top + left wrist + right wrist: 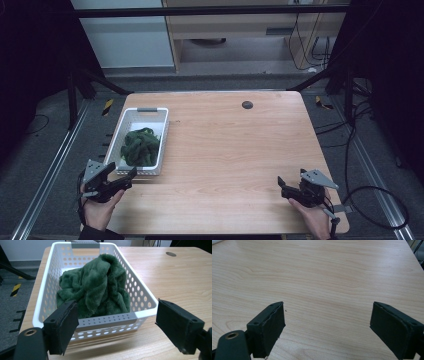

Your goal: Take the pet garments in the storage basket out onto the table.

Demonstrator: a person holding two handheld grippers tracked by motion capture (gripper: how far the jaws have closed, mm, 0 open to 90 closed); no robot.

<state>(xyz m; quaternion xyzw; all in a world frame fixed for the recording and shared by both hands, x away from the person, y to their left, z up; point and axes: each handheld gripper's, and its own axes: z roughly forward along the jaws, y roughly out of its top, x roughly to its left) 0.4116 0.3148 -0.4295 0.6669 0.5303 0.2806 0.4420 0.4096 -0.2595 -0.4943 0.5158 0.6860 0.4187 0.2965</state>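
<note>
Resting at 7 o'clock on the wooden table, near its front edge: left gripper, held in a hand, jaws spread wide with nothing between them. Pointing toward 1 o'clock, at the near end of the white perforated basket, tips just short of its rim but whether touching cannot be told from the high view. Seen along the left gripper's own jaws: basket's near wall with its grey handle strip straight ahead, framed between the two black pads, apart from both.

Resting at 5 o'clock near the front right corner: right gripper, held in the other hand, jaws likewise wide apart and gripping nothing. Aimed toward 10 o'clock across bare wood. From the right gripper view: only pale wood grain between and beyond the pads, plus one tiny dark speck just beside the left pad.

Sitting farther back at 9 to 10 o'clock: basket lengthwise along the table's left edge, holding a crumpled dark green plush cloth, heaped toward the near half and rising above the rim. Lying at 12 o'clock near the far edge: small round dark cap set in the tabletop, well apart from everything else.
</note>
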